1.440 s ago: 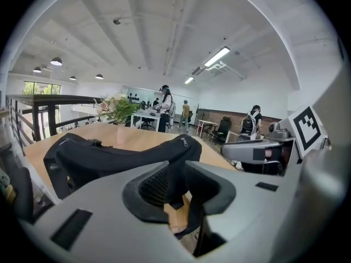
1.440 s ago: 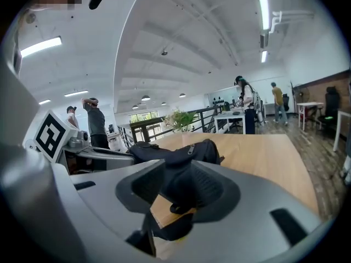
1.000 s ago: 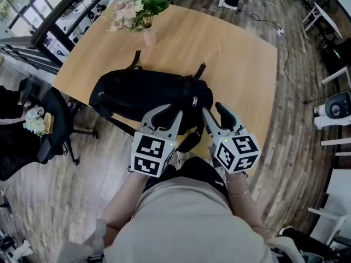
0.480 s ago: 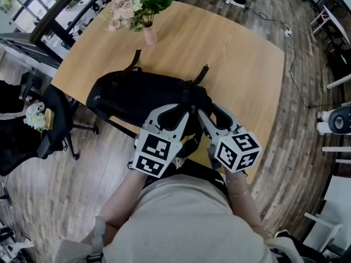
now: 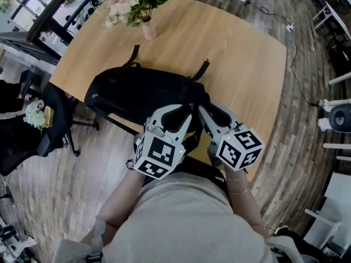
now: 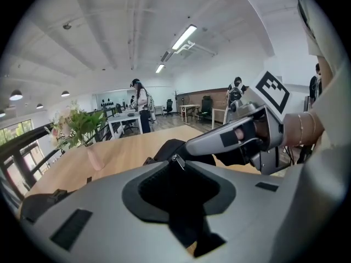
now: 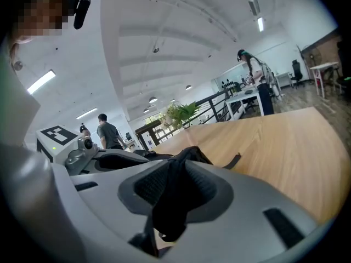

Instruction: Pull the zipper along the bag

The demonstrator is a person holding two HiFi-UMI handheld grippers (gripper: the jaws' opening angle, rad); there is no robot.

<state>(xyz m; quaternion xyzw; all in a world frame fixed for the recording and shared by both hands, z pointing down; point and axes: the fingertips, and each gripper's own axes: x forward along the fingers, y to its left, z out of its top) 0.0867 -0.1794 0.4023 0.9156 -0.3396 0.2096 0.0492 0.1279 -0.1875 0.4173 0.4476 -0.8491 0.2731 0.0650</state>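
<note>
Black and limp, the bag (image 5: 137,92) lies mid-frame on the desk (image 5: 236,48); it should sag when tugged. The left hand-held gripper (image 5: 175,114) pinches its cloth beside the metal zipper pull (image 6: 176,161), the best hold; the right hand-held gripper (image 5: 211,113) pinches a fold. What the bag holds is hidden; a vase (image 5: 148,33), upper left, holds flowers (image 5: 129,4).

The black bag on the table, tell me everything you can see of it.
The bag is a black backpack of soft fabric, lying flat along the near edge of the wooden table, with two straps trailing toward the far side. A small metal zipper pull shows at its right end. The left gripper has its jaws shut at that pull; the right gripper pinches a fold of the fabric beside it.
</note>
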